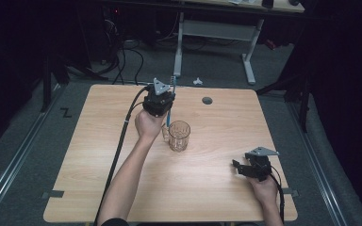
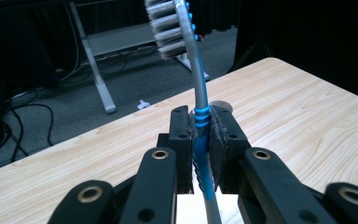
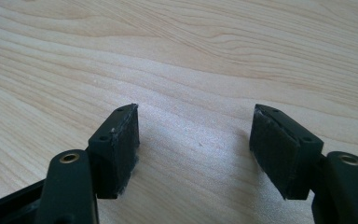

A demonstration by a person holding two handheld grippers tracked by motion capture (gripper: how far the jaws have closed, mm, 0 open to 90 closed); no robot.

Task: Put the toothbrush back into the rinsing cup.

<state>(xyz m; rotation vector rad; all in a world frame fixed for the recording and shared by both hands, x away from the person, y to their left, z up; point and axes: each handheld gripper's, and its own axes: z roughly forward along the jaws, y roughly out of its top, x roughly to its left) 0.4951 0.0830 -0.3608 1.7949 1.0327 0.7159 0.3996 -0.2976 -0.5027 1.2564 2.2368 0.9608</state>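
Note:
My left gripper [image 1: 159,100] is shut on a grey and blue toothbrush [image 2: 197,88], pinching its ribbed blue grip between the two pads. The bristle head points up and away in the left gripper view. In the high view the toothbrush [image 1: 169,111] hangs down toward a clear glass mug [image 1: 178,135] that stands mid-table, just right of the left hand. My right gripper [image 1: 241,168] rests low over the table's near right part, open, with bare wood between its jaws [image 3: 194,140].
The wooden table [image 1: 99,155] has a small round grey cap [image 1: 207,100] near its far edge. Beyond it lies grey carpet with cables, a white desk frame [image 1: 179,42] and a small white object [image 1: 197,81] on the floor.

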